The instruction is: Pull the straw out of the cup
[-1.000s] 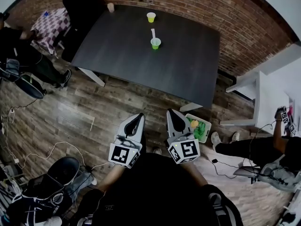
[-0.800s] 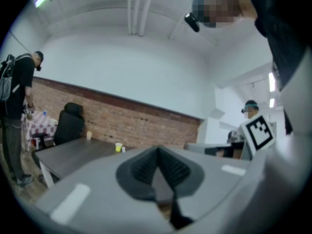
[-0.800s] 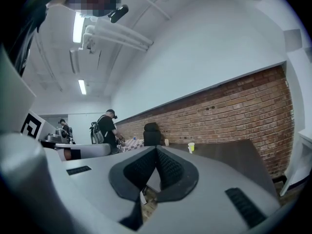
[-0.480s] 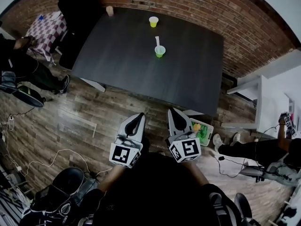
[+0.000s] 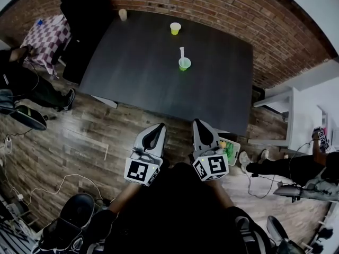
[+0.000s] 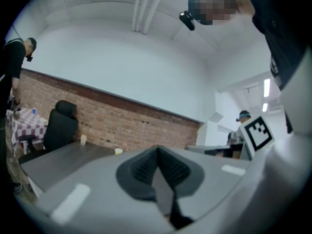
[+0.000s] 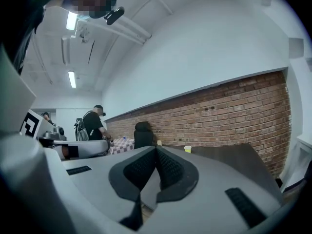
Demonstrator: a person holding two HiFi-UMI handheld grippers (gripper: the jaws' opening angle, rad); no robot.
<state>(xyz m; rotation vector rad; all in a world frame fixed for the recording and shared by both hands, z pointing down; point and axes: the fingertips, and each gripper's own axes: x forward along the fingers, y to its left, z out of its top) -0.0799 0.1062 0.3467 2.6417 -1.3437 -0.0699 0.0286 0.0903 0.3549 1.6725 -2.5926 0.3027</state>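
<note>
A green cup [image 5: 184, 63] with a white straw [image 5: 182, 53] standing in it sits on the dark table [image 5: 143, 62], right of its middle. My left gripper [image 5: 154, 134] and right gripper [image 5: 202, 131] are held side by side over the wooden floor, short of the table's near edge and well away from the cup. Both are shut with nothing between the jaws; the closed pads meet in the left gripper view [image 6: 157, 165] and the right gripper view [image 7: 156, 165].
A second yellow-green cup [image 5: 175, 28] stands near the table's far edge, and a pale cup [image 5: 123, 15] at its far left corner. A black chair [image 5: 85, 15] and checkered table [image 5: 48, 35] lie left. A green box [image 5: 230, 150] is on the floor at right.
The view has shifted forward: the table and cups have slid lower and to the right in the head view. Both grippers stay shut and level with each other.
</note>
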